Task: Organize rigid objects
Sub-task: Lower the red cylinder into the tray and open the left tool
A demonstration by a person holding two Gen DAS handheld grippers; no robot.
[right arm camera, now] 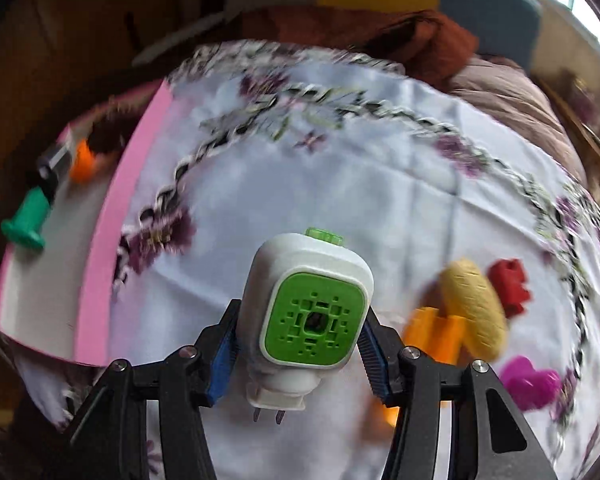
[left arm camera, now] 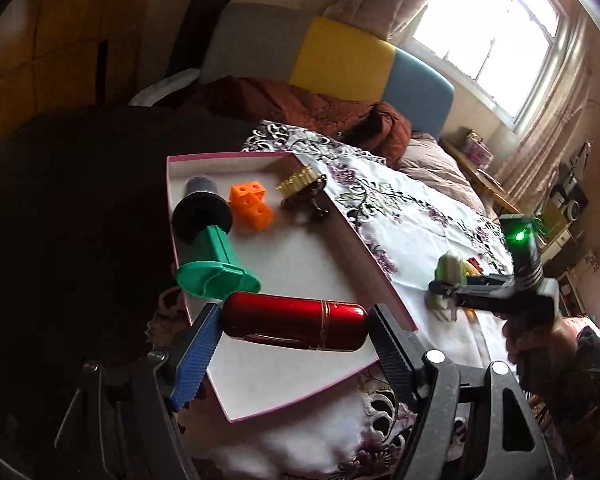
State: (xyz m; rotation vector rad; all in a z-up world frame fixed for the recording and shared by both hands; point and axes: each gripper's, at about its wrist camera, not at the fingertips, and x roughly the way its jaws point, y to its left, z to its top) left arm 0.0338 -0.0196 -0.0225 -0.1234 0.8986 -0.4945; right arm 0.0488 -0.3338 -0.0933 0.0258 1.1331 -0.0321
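Left gripper: clamped endwise on a red metal cylinder, one pad at each end, so the piece hangs level over the near end of the pink-rimmed tray. The level hold suits laying it flat on the tray floor; in my judgement a release here would put it inside the rim.

Tray contents, far to near: a brown-and-gold ornament against the right wall, orange dice blocks beside it, and a green-and-black spool along the left side. All lie apart from one another, with bare floor in the middle and near part.

Right gripper: closed on a white plug-in device with a green face, pads pressing its two sides, prongs toward the camera. It is carried above the floral tablecloth, to the right of the tray and well apart from it. The picture is blurred around it.

Unsorted items on the cloth at far right: a yellow oval piece, a red block, an orange piece and a magenta piece, clustered close together. Contact between them cannot be determined.

Assessment: sorting is partly done.
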